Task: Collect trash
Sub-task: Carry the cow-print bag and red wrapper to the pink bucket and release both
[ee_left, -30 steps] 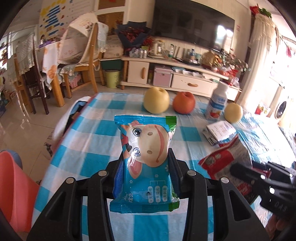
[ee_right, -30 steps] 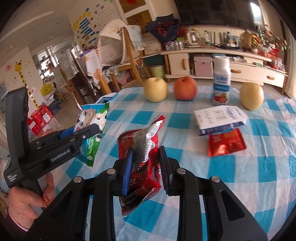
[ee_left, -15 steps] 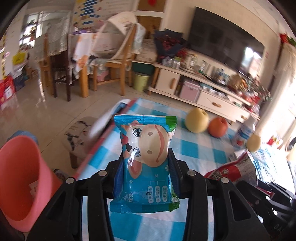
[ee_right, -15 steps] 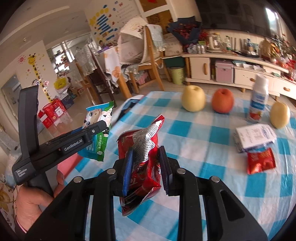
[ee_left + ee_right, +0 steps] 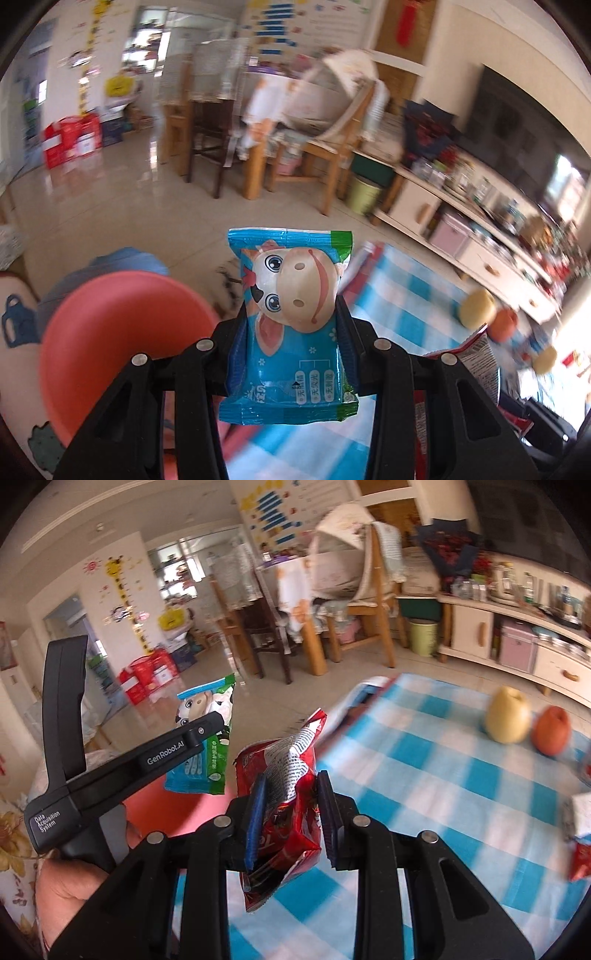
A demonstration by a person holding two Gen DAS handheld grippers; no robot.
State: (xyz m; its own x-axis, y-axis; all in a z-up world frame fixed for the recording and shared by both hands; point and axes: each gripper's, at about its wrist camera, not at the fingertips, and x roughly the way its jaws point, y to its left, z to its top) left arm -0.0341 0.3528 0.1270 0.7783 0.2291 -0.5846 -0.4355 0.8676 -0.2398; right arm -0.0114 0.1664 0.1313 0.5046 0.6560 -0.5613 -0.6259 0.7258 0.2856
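My left gripper is clamped on the blue plastic snack packet with a cartoon cow face, held upright just beside the round coral-pink plastic bin off the table edge. My right gripper pinches the crumpled red foil snack wrapper above the blue-and-white checked tablecloth. A yellow pear and a red apple sit touching, far side.

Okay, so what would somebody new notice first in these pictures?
Probably the blue cartoon-cow packet pinched in the left tool, held over the edge of a coral-red bin. Next, the crumpled red snack wrapper clamped in the right tool, above the blue checked tablecloth.
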